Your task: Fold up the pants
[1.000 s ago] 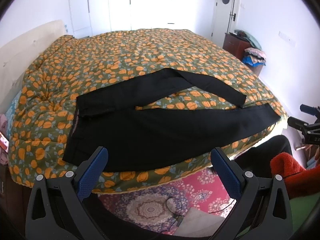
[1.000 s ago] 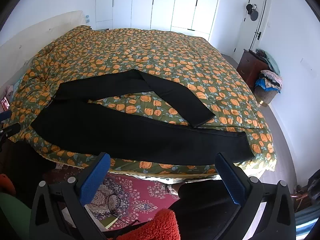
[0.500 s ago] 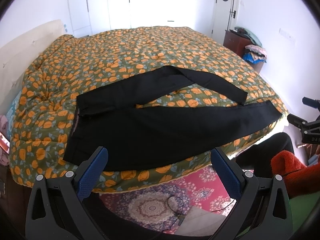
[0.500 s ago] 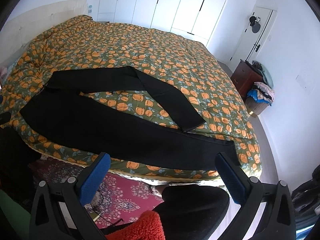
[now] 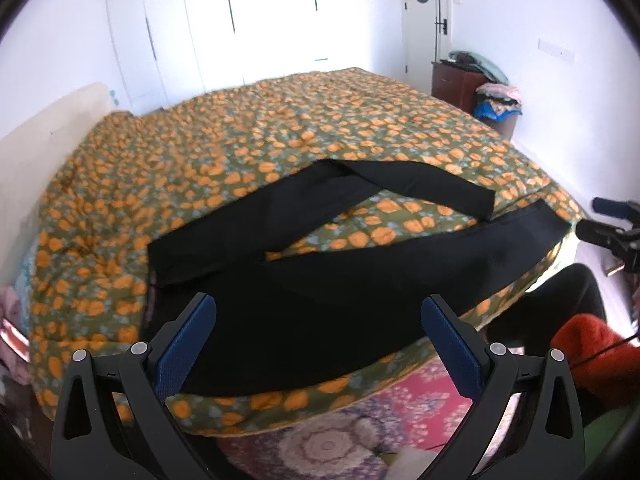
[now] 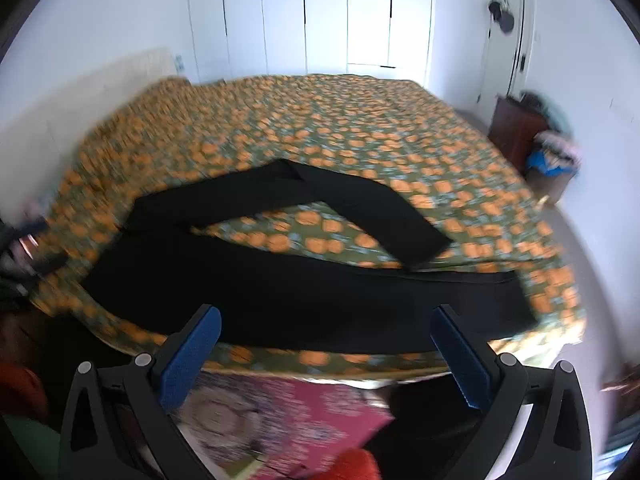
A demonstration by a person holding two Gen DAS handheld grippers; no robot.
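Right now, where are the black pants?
In both wrist views the black pants lie spread along the near edge of the bed, on the orange-flowered quilt, just beyond both grippers' open fingers.

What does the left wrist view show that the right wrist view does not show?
Only the left wrist view shows the right gripper from outside, at its right edge, and the pants' waist end sharply. Only the right wrist view shows the floor beyond the bed's right corner. Both share black pants on the orange-patterned quilt, one leg doubled back, and open blue-padded jaws.

No legible text or labels anywhere.
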